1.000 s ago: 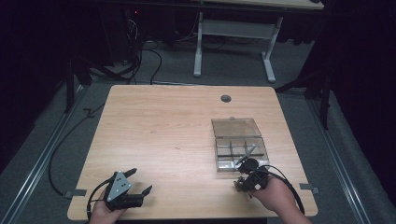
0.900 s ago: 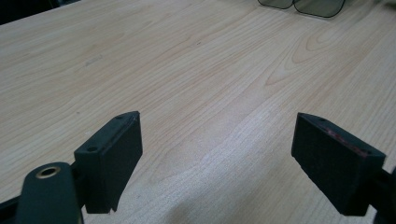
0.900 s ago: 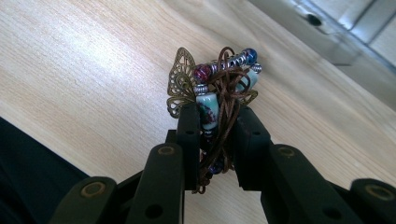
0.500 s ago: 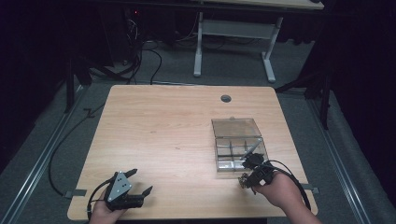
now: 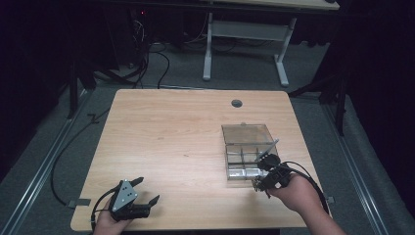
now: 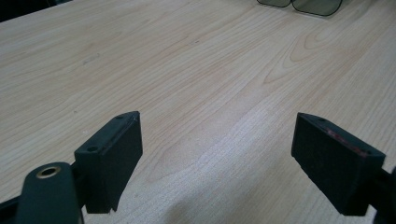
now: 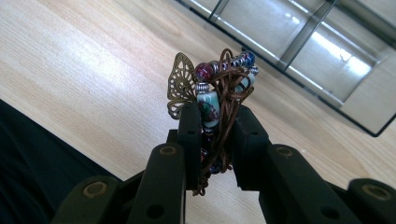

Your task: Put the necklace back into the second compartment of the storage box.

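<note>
**Beaded bracelet held beside a clear box**

The right gripper [image 7: 212, 123] clamps a bunched beaded bracelet [image 7: 215, 91] with a brass butterfly charm, just off the near right corner of the clear compartment box [image 5: 247, 134] on the wooden table [image 5: 166, 127]. The left gripper [image 5: 139, 196] rests at the near left, jaws wide, holding nothing.

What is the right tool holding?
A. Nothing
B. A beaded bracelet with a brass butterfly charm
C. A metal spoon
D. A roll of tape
B: in the right gripper view the right tool is closed on a bracelet of brown cord and beads with a brass butterfly charm, beside the clear box.
</note>
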Available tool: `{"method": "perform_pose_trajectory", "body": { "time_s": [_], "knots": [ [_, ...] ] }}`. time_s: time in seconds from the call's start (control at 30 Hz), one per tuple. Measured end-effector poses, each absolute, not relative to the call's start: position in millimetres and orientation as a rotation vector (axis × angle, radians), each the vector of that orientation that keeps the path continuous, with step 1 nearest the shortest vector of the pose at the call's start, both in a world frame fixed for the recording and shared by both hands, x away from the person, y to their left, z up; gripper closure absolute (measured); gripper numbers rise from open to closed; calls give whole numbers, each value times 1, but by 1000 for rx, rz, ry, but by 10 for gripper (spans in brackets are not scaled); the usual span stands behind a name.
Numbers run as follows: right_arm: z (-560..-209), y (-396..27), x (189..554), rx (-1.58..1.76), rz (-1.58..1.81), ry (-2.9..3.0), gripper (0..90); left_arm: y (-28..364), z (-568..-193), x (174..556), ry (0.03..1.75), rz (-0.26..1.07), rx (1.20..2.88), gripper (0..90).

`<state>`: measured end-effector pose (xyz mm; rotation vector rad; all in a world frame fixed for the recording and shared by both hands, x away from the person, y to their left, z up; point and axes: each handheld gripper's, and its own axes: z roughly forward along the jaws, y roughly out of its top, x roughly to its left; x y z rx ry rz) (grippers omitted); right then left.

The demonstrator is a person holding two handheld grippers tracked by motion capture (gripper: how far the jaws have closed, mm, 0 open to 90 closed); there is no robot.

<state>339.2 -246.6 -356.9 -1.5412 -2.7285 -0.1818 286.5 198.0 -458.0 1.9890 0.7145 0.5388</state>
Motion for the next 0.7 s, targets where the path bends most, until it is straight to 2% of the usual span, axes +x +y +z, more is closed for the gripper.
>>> {"method": "perform_pose_trajectory", "body": {
  "time_s": [0.7],
  "knots": [
    [-344, -245, 362, -1555, -225, -2726, 765, 199, -458, 286, 713, 531, 1990, 169]
  ]
}}
